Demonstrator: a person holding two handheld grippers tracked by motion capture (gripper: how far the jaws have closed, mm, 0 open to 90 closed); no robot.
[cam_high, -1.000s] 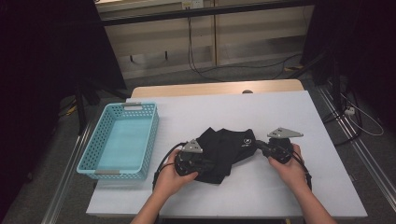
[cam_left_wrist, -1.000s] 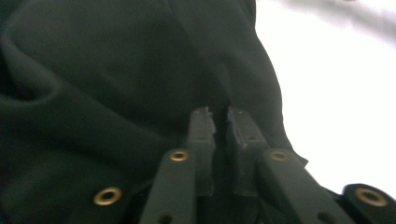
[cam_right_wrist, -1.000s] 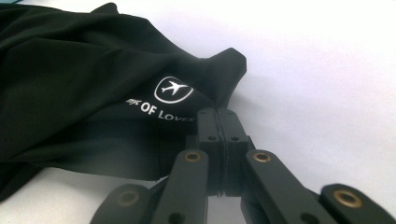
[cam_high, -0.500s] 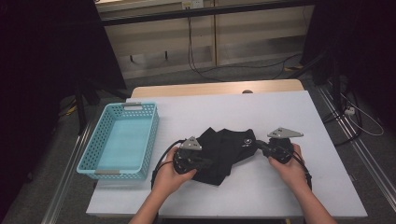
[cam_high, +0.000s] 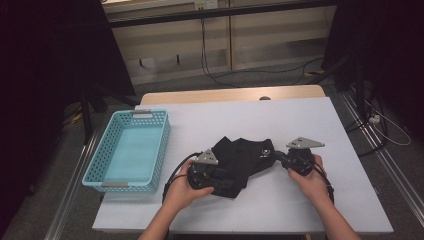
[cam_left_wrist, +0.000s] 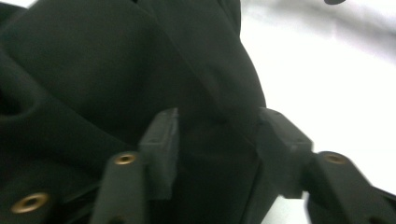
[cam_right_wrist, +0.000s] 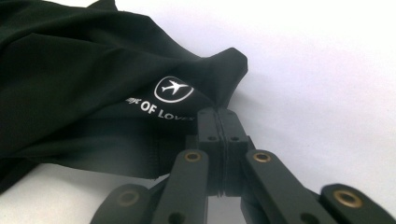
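Note:
A crumpled black garment (cam_high: 244, 159) lies on the white table (cam_high: 280, 117), near its front edge. A white aeroplane logo (cam_right_wrist: 173, 88) with lettering is printed near its right corner. My right gripper (cam_high: 278, 159) is at that corner, and in the right gripper view (cam_right_wrist: 218, 116) its jaws are pressed together on the cloth's (cam_right_wrist: 70, 70) edge. My left gripper (cam_high: 219, 175) rests on the garment's left part. Seen in the left gripper view (cam_left_wrist: 219, 140), its jaws stand apart over the dark fabric (cam_left_wrist: 93, 70), with a raised fold running between them.
A light blue perforated basket (cam_high: 161, 150) with nothing in it stands at the table's left side. A wooden surface (cam_high: 230, 95) adjoins the far edge. Bare white tabletop stretches behind and to the right of the garment. Dark stands and cables surround the table.

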